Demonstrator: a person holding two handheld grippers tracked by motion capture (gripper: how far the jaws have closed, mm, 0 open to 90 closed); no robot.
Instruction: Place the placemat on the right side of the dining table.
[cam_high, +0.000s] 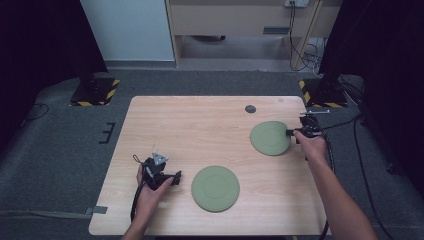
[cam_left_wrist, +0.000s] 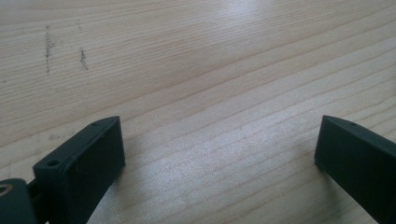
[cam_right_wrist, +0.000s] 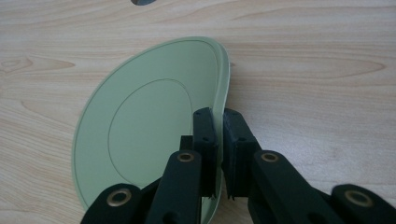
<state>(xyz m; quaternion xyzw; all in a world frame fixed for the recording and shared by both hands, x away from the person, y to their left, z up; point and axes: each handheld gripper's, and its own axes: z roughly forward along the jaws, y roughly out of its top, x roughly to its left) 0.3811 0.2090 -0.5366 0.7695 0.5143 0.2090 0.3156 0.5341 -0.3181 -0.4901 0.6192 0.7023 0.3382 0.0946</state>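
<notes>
Right gripper (cam_right_wrist: 219, 154): jaws clamping the rim of a green plate (cam_right_wrist: 154, 126), seemingly tilting it off the table (cam_right_wrist: 303, 70). Left gripper (cam_left_wrist: 219, 154): jaws standing apart over bare wood, second green plate (cam_high: 215, 188) lying just beside.

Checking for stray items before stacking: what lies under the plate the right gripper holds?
Bare wooden table shows around the plate, which the right gripper clamps by its rim. What lies beneath it is covered.

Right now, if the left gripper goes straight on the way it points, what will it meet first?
Probably the nearer green plate. In the high view the left gripper lies low on the wooden table, jaws open, aimed at that plate's left rim. Its own view shows bare wood ahead, so the exact line is uncertain.
</notes>
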